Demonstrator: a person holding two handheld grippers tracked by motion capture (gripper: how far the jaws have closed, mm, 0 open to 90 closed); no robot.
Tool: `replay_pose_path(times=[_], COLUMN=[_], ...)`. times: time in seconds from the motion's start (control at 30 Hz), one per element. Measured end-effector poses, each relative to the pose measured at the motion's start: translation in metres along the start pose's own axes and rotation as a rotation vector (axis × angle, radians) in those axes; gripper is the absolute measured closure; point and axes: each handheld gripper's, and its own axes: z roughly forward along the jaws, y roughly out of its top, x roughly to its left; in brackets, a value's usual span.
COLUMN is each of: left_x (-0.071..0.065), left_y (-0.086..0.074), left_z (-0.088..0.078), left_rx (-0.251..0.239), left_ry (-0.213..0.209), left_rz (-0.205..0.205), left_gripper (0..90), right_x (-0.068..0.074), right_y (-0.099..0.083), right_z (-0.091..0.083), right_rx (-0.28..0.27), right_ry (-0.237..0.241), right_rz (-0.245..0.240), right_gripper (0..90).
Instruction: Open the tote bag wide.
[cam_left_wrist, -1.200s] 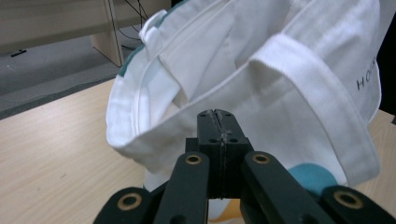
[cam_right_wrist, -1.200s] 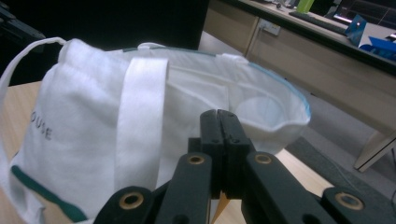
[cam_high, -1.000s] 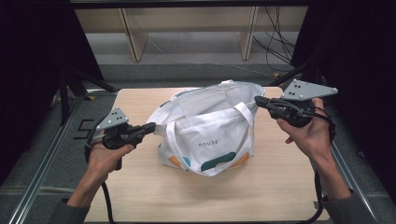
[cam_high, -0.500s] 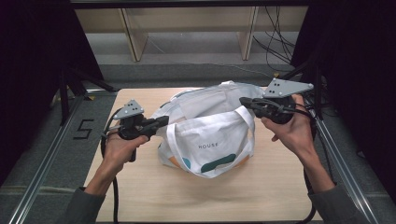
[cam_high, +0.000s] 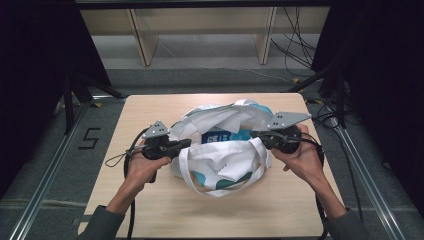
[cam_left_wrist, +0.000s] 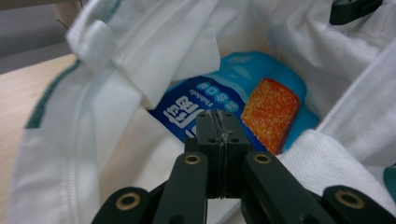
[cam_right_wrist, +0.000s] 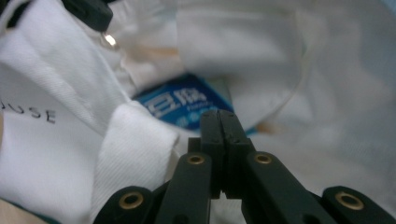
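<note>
White tote bag (cam_high: 222, 162) lies in the middle of the wooden table (cam_high: 150, 210), its mouth held agape, and we take it as our landmark. Nearest us, its looped handle (cam_high: 215, 190) sags over its front face toward the table's near edge.

At the bag's left rim we hold the left gripper (cam_high: 186, 144); in the left gripper view its jaws are pressed flat together (cam_left_wrist: 218, 140). We cannot tell whether any cloth sits between them, though the gripper seems to bear against the rim. At the bag's right rim the right gripper (cam_high: 256, 134) looks the same, its jaws closed tight in the right gripper view (cam_right_wrist: 219, 140), cloth pressing around them.

Inside the bag, beyond both jaw tips, lies a blue snack packet (cam_left_wrist: 243, 105) printed with an orange square.

From here we judge several risks:
- If either gripper holds only by pushing, the soft rim may slip off and the mouth fall shut over the packet.
- Spreading the two sides unevenly could drag the whole bag across the table, since nothing weighs it down.
- The loose handle could snag a jaw or a trailing cable (cam_high: 117, 160).
- Reaching for the packet means releasing one side, and the fabric fold above it may drop and cover it.
</note>
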Motion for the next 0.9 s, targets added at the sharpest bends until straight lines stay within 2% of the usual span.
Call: replay_pose_path(times=[0.03,0.07,0.13,0.2,0.23,0.3,0.37,0.4,0.43,0.47,0.5,0.53,0.57,0.6,0.63,0.67,0.7,0.73,0.77,0.83,0.9], left_x=[0.000,-0.001,-0.002,-0.001,-0.001,-0.001,0.000,0.000,0.000,0.001,0.001,0.002,0.003,0.005,0.006,0.008,0.009,0.010,0.009,0.004,0.001], left_y=[-0.003,-0.007,-0.014,-0.021,-0.024,-0.027,-0.031,-0.033,-0.035,-0.037,-0.039,-0.042,-0.044,-0.046,-0.048,-0.050,-0.053,-0.056,-0.055,-0.048,-0.038], left_z=[0.004,0.007,0.014,0.021,0.024,0.030,0.036,0.039,0.041,0.042,0.044,0.046,0.047,0.047,0.049,0.050,0.052,0.052,0.052,0.048,0.042], left_rx=[0.000,0.002,0.013,0.020,0.026,0.032,0.051,0.062,0.073,0.081,0.092,0.105,0.112,0.132,0.130,0.146,0.146,0.160,0.166,0.154,0.125], left_ry=[-0.010,-0.015,-0.020,-0.029,-0.031,-0.033,-0.023,-0.016,-0.010,0.004,0.012,0.017,0.011,0.012,0.014,0.011,0.014,0.010,0.013,0.016,0.019], left_rz=[-0.003,-0.017,-0.012,-0.020,-0.029,-0.038,-0.018,-0.009,0.003,0.013,0.010,0.024,0.019,0.025,0.020,0.024,0.015,0.007,0.015,0.024,0.037], left_gripper=[88.7,88.7,88.7,88.7,88.7,88.9,89.1,89.2,89.2,89.2,89.3,89.3,89.4,89.4,89.4,89.4,89.4,89.4,89.4,89.4,89.2], right_x=[0.002,0.002,0.002,0.002,0.002,0.002,0.003,0.003,0.003,0.003,0.002,0.003,0.005,0.005,0.008,0.008,0.010,0.013,0.013,0.014,0.015], right_y=[-0.005,-0.010,-0.022,-0.031,-0.036,-0.045,-0.054,-0.057,-0.062,-0.065,-0.067,-0.069,-0.071,-0.073,-0.075,-0.076,-0.078,-0.080,-0.083,-0.081,-0.072], right_z=[0.004,0.007,0.012,0.015,0.017,0.021,0.025,0.027,0.029,0.030,0.029,0.030,0.030,0.030,0.029,0.030,0.030,0.030,0.031,0.030,0.025], right_rx=[0.016,0.026,0.025,0.029,0.032,0.032,0.059,0.057,0.064,0.050,0.035,0.040,0.059,0.058,0.076,0.082,0.097,0.111,0.109,0.116,0.102], right_ry=[-0.002,0.007,0.010,0.021,0.018,0.019,0.028,0.026,0.032,0.048,0.031,0.031,0.039,0.034,0.039,0.039,0.042,0.044,0.041,0.041,0.017], right_rz=[0.013,0.002,0.032,0.038,0.057,0.055,0.075,0.071,0.097,0.103,0.100,0.102,0.114,0.094,0.113,0.088,0.086,0.111,0.086,0.091,0.057], right_gripper=[90.0,90.0,90.0,90.0,90.0,90.0,90.0,90.0,90.0,90.0,90.0,90.0,90.0,90.0,90.0,90.0,90.0,90.0,90.0,90.0,90.0])
